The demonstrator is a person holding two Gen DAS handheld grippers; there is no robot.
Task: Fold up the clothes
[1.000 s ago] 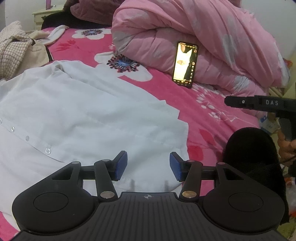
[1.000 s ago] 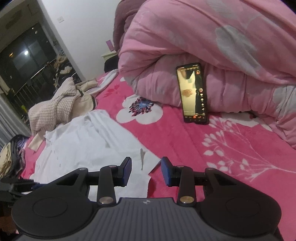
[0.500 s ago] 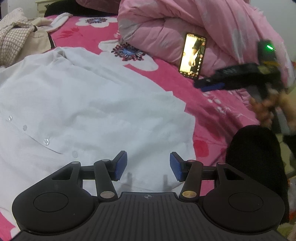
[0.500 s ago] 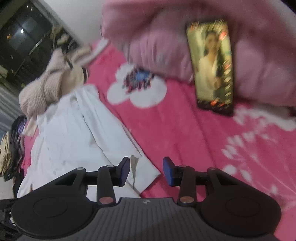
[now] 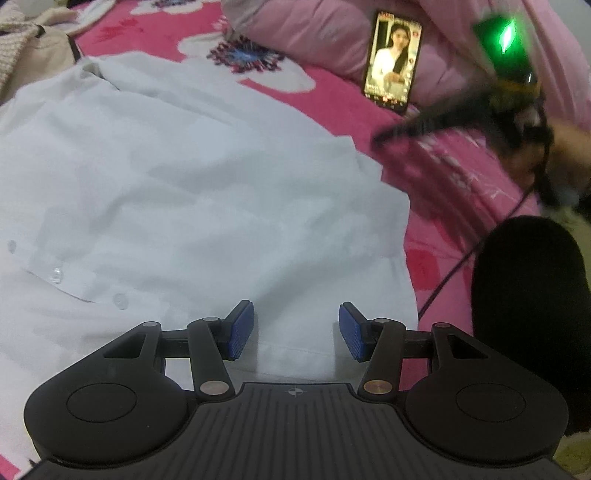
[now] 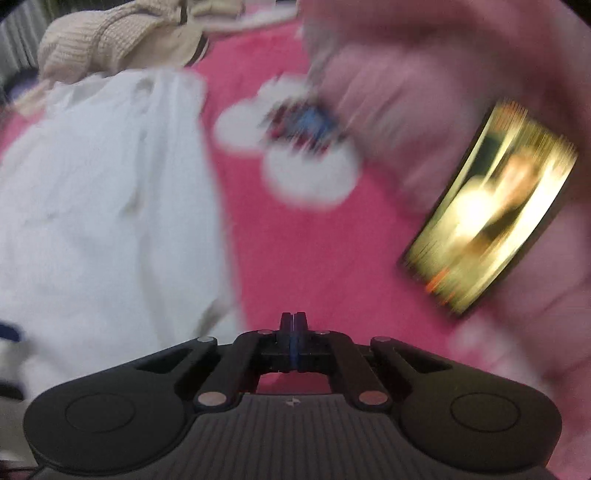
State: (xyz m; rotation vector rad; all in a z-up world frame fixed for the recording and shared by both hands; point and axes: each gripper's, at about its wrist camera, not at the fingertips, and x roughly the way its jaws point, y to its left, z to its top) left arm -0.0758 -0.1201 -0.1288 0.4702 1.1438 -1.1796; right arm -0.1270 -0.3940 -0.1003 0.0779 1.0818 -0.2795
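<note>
Because the white shirt (image 5: 192,192) has been spread flat across the pink flowered bed (image 5: 332,99), buttons up and hem toward the near edge, it lies ready for a first fold, and both tools are arranged around that. The left tongs (image 5: 296,330) hang just above the hem, tilted steeply down, their blue pads (image 5: 241,329) standing spread with only cloth showing beneath the gap; nothing is pinched yet, and I would judge the spread is kept so the hem can be taken in one bite.

The right tongs (image 6: 293,334) have just snapped closed and are now pressed together with nothing between them. They sit over bare pink bedding, just beside the shirt's right edge (image 6: 218,302) and not on it, so to my eye the closing caught no fabric. That view is smeared with motion, so finer detail is beyond telling.

A phone (image 5: 393,61) is propped upright against the rolled pink quilt (image 5: 314,33) with its screen lit, facing the person, presumably so it can be watched while working. A heap of knitted beige clothes (image 6: 110,40) lies beyond the collar, apart from the shirt, likely waiting its turn. The person's dark sleeve (image 5: 528,314) rests at the bedside.
</note>
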